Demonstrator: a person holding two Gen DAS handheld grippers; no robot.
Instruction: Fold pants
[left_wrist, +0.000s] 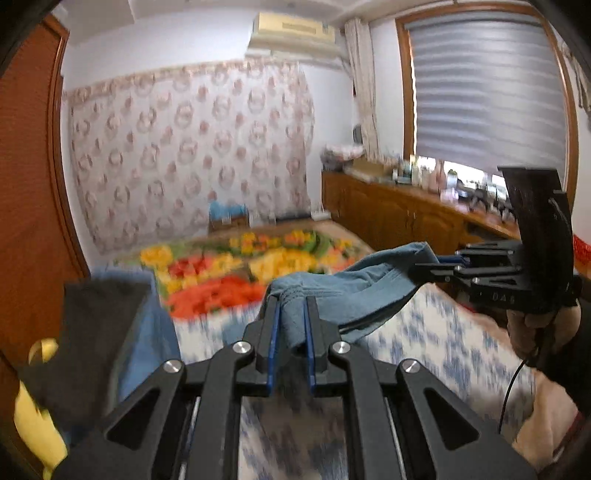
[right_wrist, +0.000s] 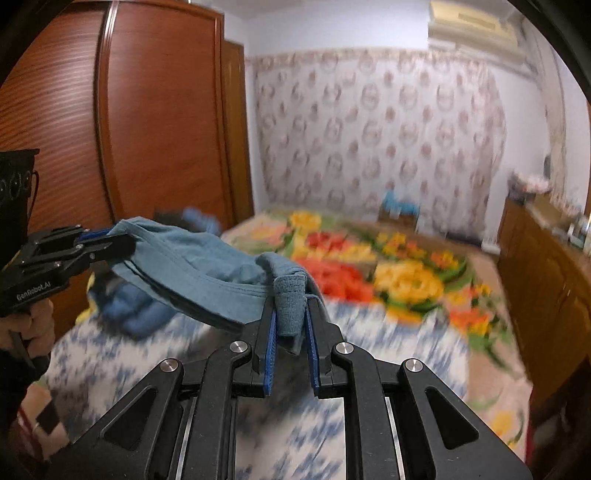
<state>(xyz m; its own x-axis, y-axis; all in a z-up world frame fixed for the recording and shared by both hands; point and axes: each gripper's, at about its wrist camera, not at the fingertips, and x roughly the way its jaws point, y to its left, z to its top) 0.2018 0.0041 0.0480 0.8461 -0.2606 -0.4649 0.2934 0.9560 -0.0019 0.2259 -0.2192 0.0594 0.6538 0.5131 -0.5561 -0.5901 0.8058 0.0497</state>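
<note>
Your left tongs (left_wrist: 291, 310) are clamped on one bunched end of the blue pants (left_wrist: 332, 291), and your right tongs (right_wrist: 290, 306) pinch the other end the same way. The pants hang stretched between the two, lifted clear above the bed (right_wrist: 369, 325) with its blue-and-white sheet and a bright flowered blanket (left_wrist: 236, 273) further back. A heap of dark and blue clothes (left_wrist: 103, 325) lies on the bed to the left. Both views are blurred.
</note>
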